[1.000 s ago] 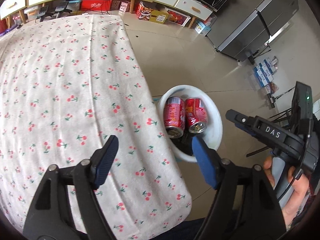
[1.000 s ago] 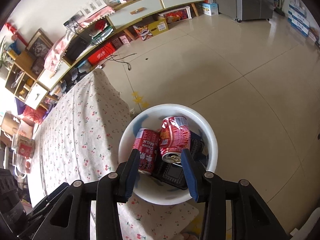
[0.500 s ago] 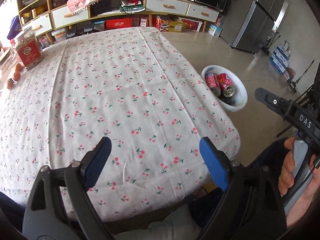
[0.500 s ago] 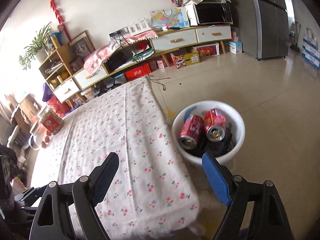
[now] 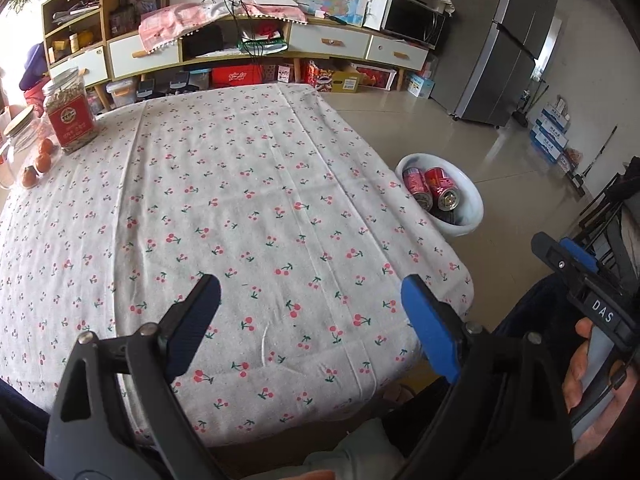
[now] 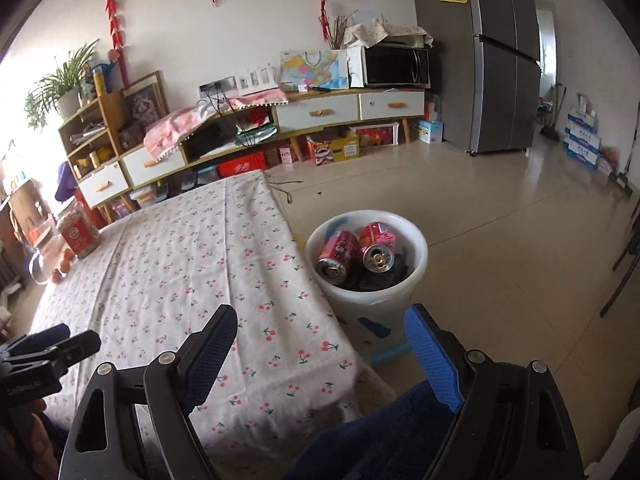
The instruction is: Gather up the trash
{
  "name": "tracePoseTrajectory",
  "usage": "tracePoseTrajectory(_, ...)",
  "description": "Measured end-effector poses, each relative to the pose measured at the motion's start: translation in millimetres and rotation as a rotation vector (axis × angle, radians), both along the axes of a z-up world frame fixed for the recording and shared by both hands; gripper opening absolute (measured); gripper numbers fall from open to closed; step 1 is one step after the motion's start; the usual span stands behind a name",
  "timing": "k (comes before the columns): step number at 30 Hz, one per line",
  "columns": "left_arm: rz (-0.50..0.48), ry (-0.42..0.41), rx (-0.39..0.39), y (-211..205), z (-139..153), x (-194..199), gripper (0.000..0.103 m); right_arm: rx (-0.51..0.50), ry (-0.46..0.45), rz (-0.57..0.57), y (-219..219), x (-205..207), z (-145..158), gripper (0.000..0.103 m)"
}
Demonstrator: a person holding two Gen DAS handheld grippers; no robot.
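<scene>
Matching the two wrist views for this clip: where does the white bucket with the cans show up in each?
Left wrist: white bucket right of centre, on the floor past the table's right edge.
Right wrist: white bucket just right of centre, above the gripper's fingers, beside the tablecloth's edge.
Shared landmark: the two red cans lying side by side inside it.

Open tablecloth (image 5: 248,208) ahead, jars (image 5: 70,114) crowding far-left corner, bucket (image 6: 416,276) apparently beside table
</scene>
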State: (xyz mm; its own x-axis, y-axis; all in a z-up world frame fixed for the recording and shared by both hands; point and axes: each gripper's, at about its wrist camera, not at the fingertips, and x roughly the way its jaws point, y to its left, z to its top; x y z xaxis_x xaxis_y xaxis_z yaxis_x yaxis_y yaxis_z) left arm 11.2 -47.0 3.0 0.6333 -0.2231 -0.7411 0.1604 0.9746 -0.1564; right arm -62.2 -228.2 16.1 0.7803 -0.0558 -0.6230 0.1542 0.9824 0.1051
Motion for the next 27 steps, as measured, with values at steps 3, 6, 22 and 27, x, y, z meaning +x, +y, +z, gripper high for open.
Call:
tracePoseTrajectory(3, -0.021, -0.002, 0.010, -9, 0, -1, 0.092, 0.053, 0.010, 0.033, -6, 1, -4, 0.087)
tracePoseTrajectory(6, -0.022, 0.001, 0.006, -12, 0, -1, 0.092, 0.077, 0.025, 0.015, -11, 5, -7, 0.087)
tracePoseTrajectory(22, -0.040, 0.019, 0.014, -26, 1, 2, 0.092, 0.002, 0.024, 0.014, 3, 12, -11, 0.087)
tracePoseTrajectory(27, -0.037, 0.017, 0.010, -25, 2, 1, 0.092, 0.017, 0.026, 0.019, 2, 12, -11, 0.087)
